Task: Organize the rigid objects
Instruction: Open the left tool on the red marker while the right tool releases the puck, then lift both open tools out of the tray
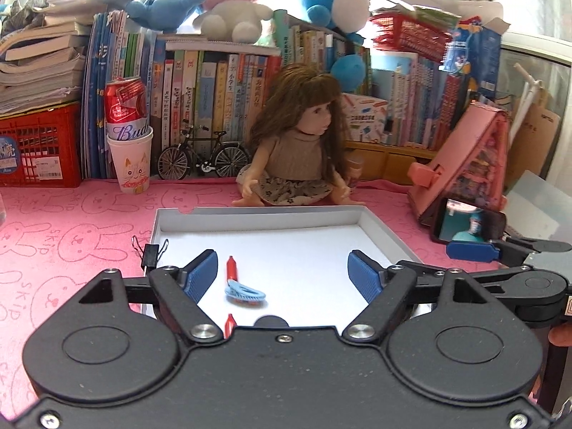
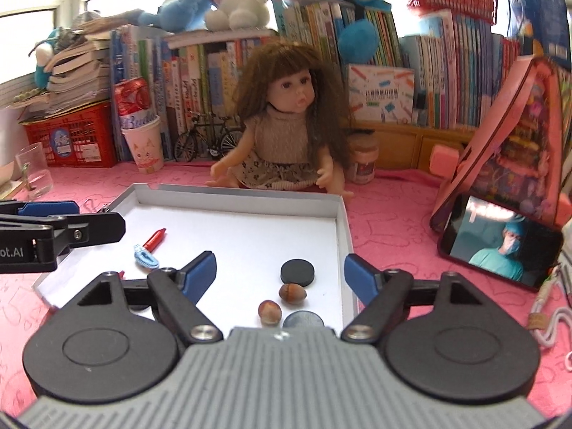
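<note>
A shallow white tray [image 1: 257, 214] [image 2: 236, 196] lies on the pink cloth in front of both cameras. On its floor lie a red crayon [image 1: 231, 268] [image 2: 155, 239] and a blue hair clip [image 1: 246, 292] [image 2: 146, 256]; the tip of a second red crayon [image 1: 228, 323] shows at the camera body. The right wrist view also shows a black disc [image 2: 297, 270], two hazelnuts [image 2: 292, 292] [image 2: 269, 311] and a grey disc [image 2: 303, 320]. My left gripper [image 1: 284, 275] hangs open above the tray, nothing between its blue pads. My right gripper [image 2: 280, 277] is open too, over the nuts and discs without touching them.
A doll [image 1: 296, 143] [image 2: 286, 125] sits behind the tray. A black binder clip [image 1: 152, 252] lies at the tray's left rim. A paper cup with a red can [image 1: 130, 143], a model bicycle [image 1: 203, 157], a phone [image 2: 500, 246], a pink toy house [image 1: 472, 164] and a small jar [image 2: 364, 159] ring the tray.
</note>
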A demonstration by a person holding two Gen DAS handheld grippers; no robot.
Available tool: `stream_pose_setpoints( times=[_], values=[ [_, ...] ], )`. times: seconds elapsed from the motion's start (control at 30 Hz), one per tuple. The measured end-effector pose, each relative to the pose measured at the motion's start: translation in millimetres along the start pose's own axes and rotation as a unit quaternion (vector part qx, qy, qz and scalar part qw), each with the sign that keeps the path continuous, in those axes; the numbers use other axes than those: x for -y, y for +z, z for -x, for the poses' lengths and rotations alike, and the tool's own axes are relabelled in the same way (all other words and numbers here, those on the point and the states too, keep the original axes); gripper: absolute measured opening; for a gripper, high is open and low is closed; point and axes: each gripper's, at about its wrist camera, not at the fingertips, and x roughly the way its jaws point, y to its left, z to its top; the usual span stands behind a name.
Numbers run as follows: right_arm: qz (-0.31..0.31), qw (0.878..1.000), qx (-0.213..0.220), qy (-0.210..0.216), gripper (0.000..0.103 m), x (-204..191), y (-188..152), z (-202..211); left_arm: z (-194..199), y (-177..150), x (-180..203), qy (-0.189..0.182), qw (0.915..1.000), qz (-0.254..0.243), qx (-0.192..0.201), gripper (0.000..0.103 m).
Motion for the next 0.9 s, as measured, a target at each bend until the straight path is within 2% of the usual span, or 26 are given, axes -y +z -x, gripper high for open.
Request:
stream_pose_setpoints(
  times=[0.23,0.37,0.63,0.9],
  values=[
    [0.007,1.0,0.027,0.007,0.09,-2,-14,33,31,-22,7,-0.011,0.9999,-0.001,0.005,0.081],
    [0.01,0.999,0.035,0.02,0.098,-4,-27,48,47,-36,12,-0.009,0.9999,-0.006,0.007,0.081],
    [0.026,0.998,0.057,0.016,0.101,-9,-54,74,74,-62,26,-0.014,0.9997,-0.021,0.008,0.081],
    [0.039,0.997,0.067,0.012,0.102,-10,-82,91,93,-90,42,-0.015,0.9983,-0.056,-0.001,0.081]
  ],
)
